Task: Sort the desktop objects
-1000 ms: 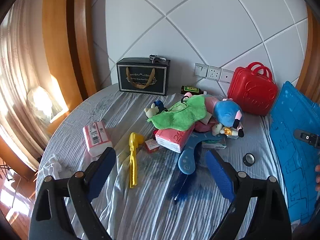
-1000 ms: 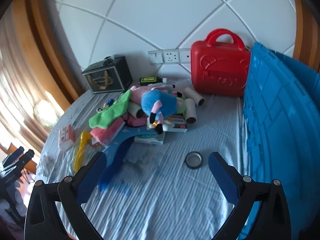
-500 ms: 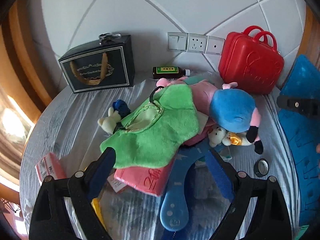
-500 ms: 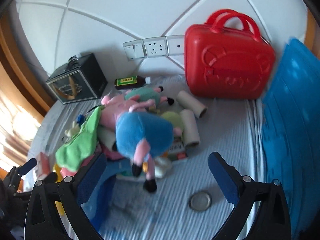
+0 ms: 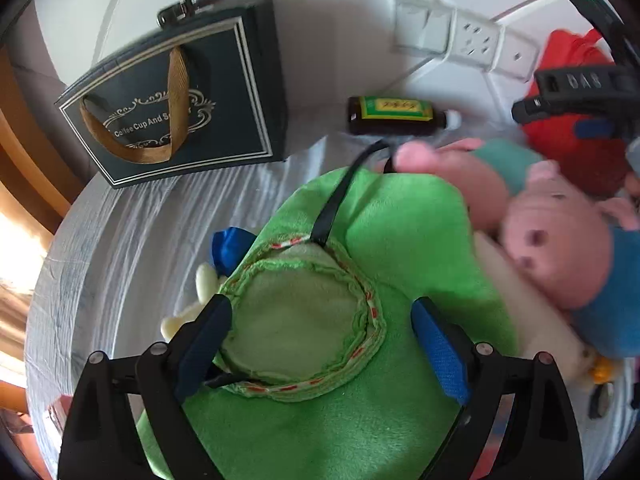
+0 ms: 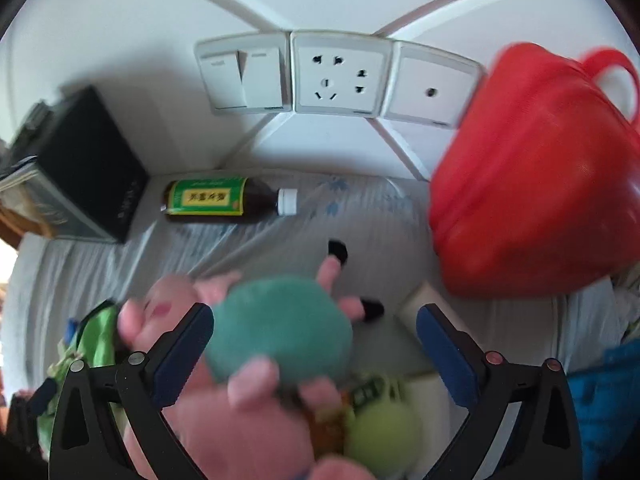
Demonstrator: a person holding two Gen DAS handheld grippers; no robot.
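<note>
**Counter inventory, taken around the green plush bag**

We list the green plush bag as our landmark; it lies flat at the middle of the counter, which is draped in a pale striped cloth.

- Left hand-held gripper: jaws spread wide, straddling the round pocket of the green plush bag, nothing gripped between the blue pads.
- Right hand-held gripper: jaws likewise wide, poised over the pig plush in the teal dress, with a gap showing at the right pad; we cannot tell whether the left pad touches it. Nothing is clamped.
- Pig plush in blue: just right of the green plush bag, touching its edge.
- Brown bottle with green label: lying on its side beyond the bag, near the wall.
- Dark gift box: standing beyond the bag to its left.
- Red case: beyond the bag to its right.
- Small cream plush: partly tucked under the bag's left edge.
- Wall sockets: above the bottle.
</note>
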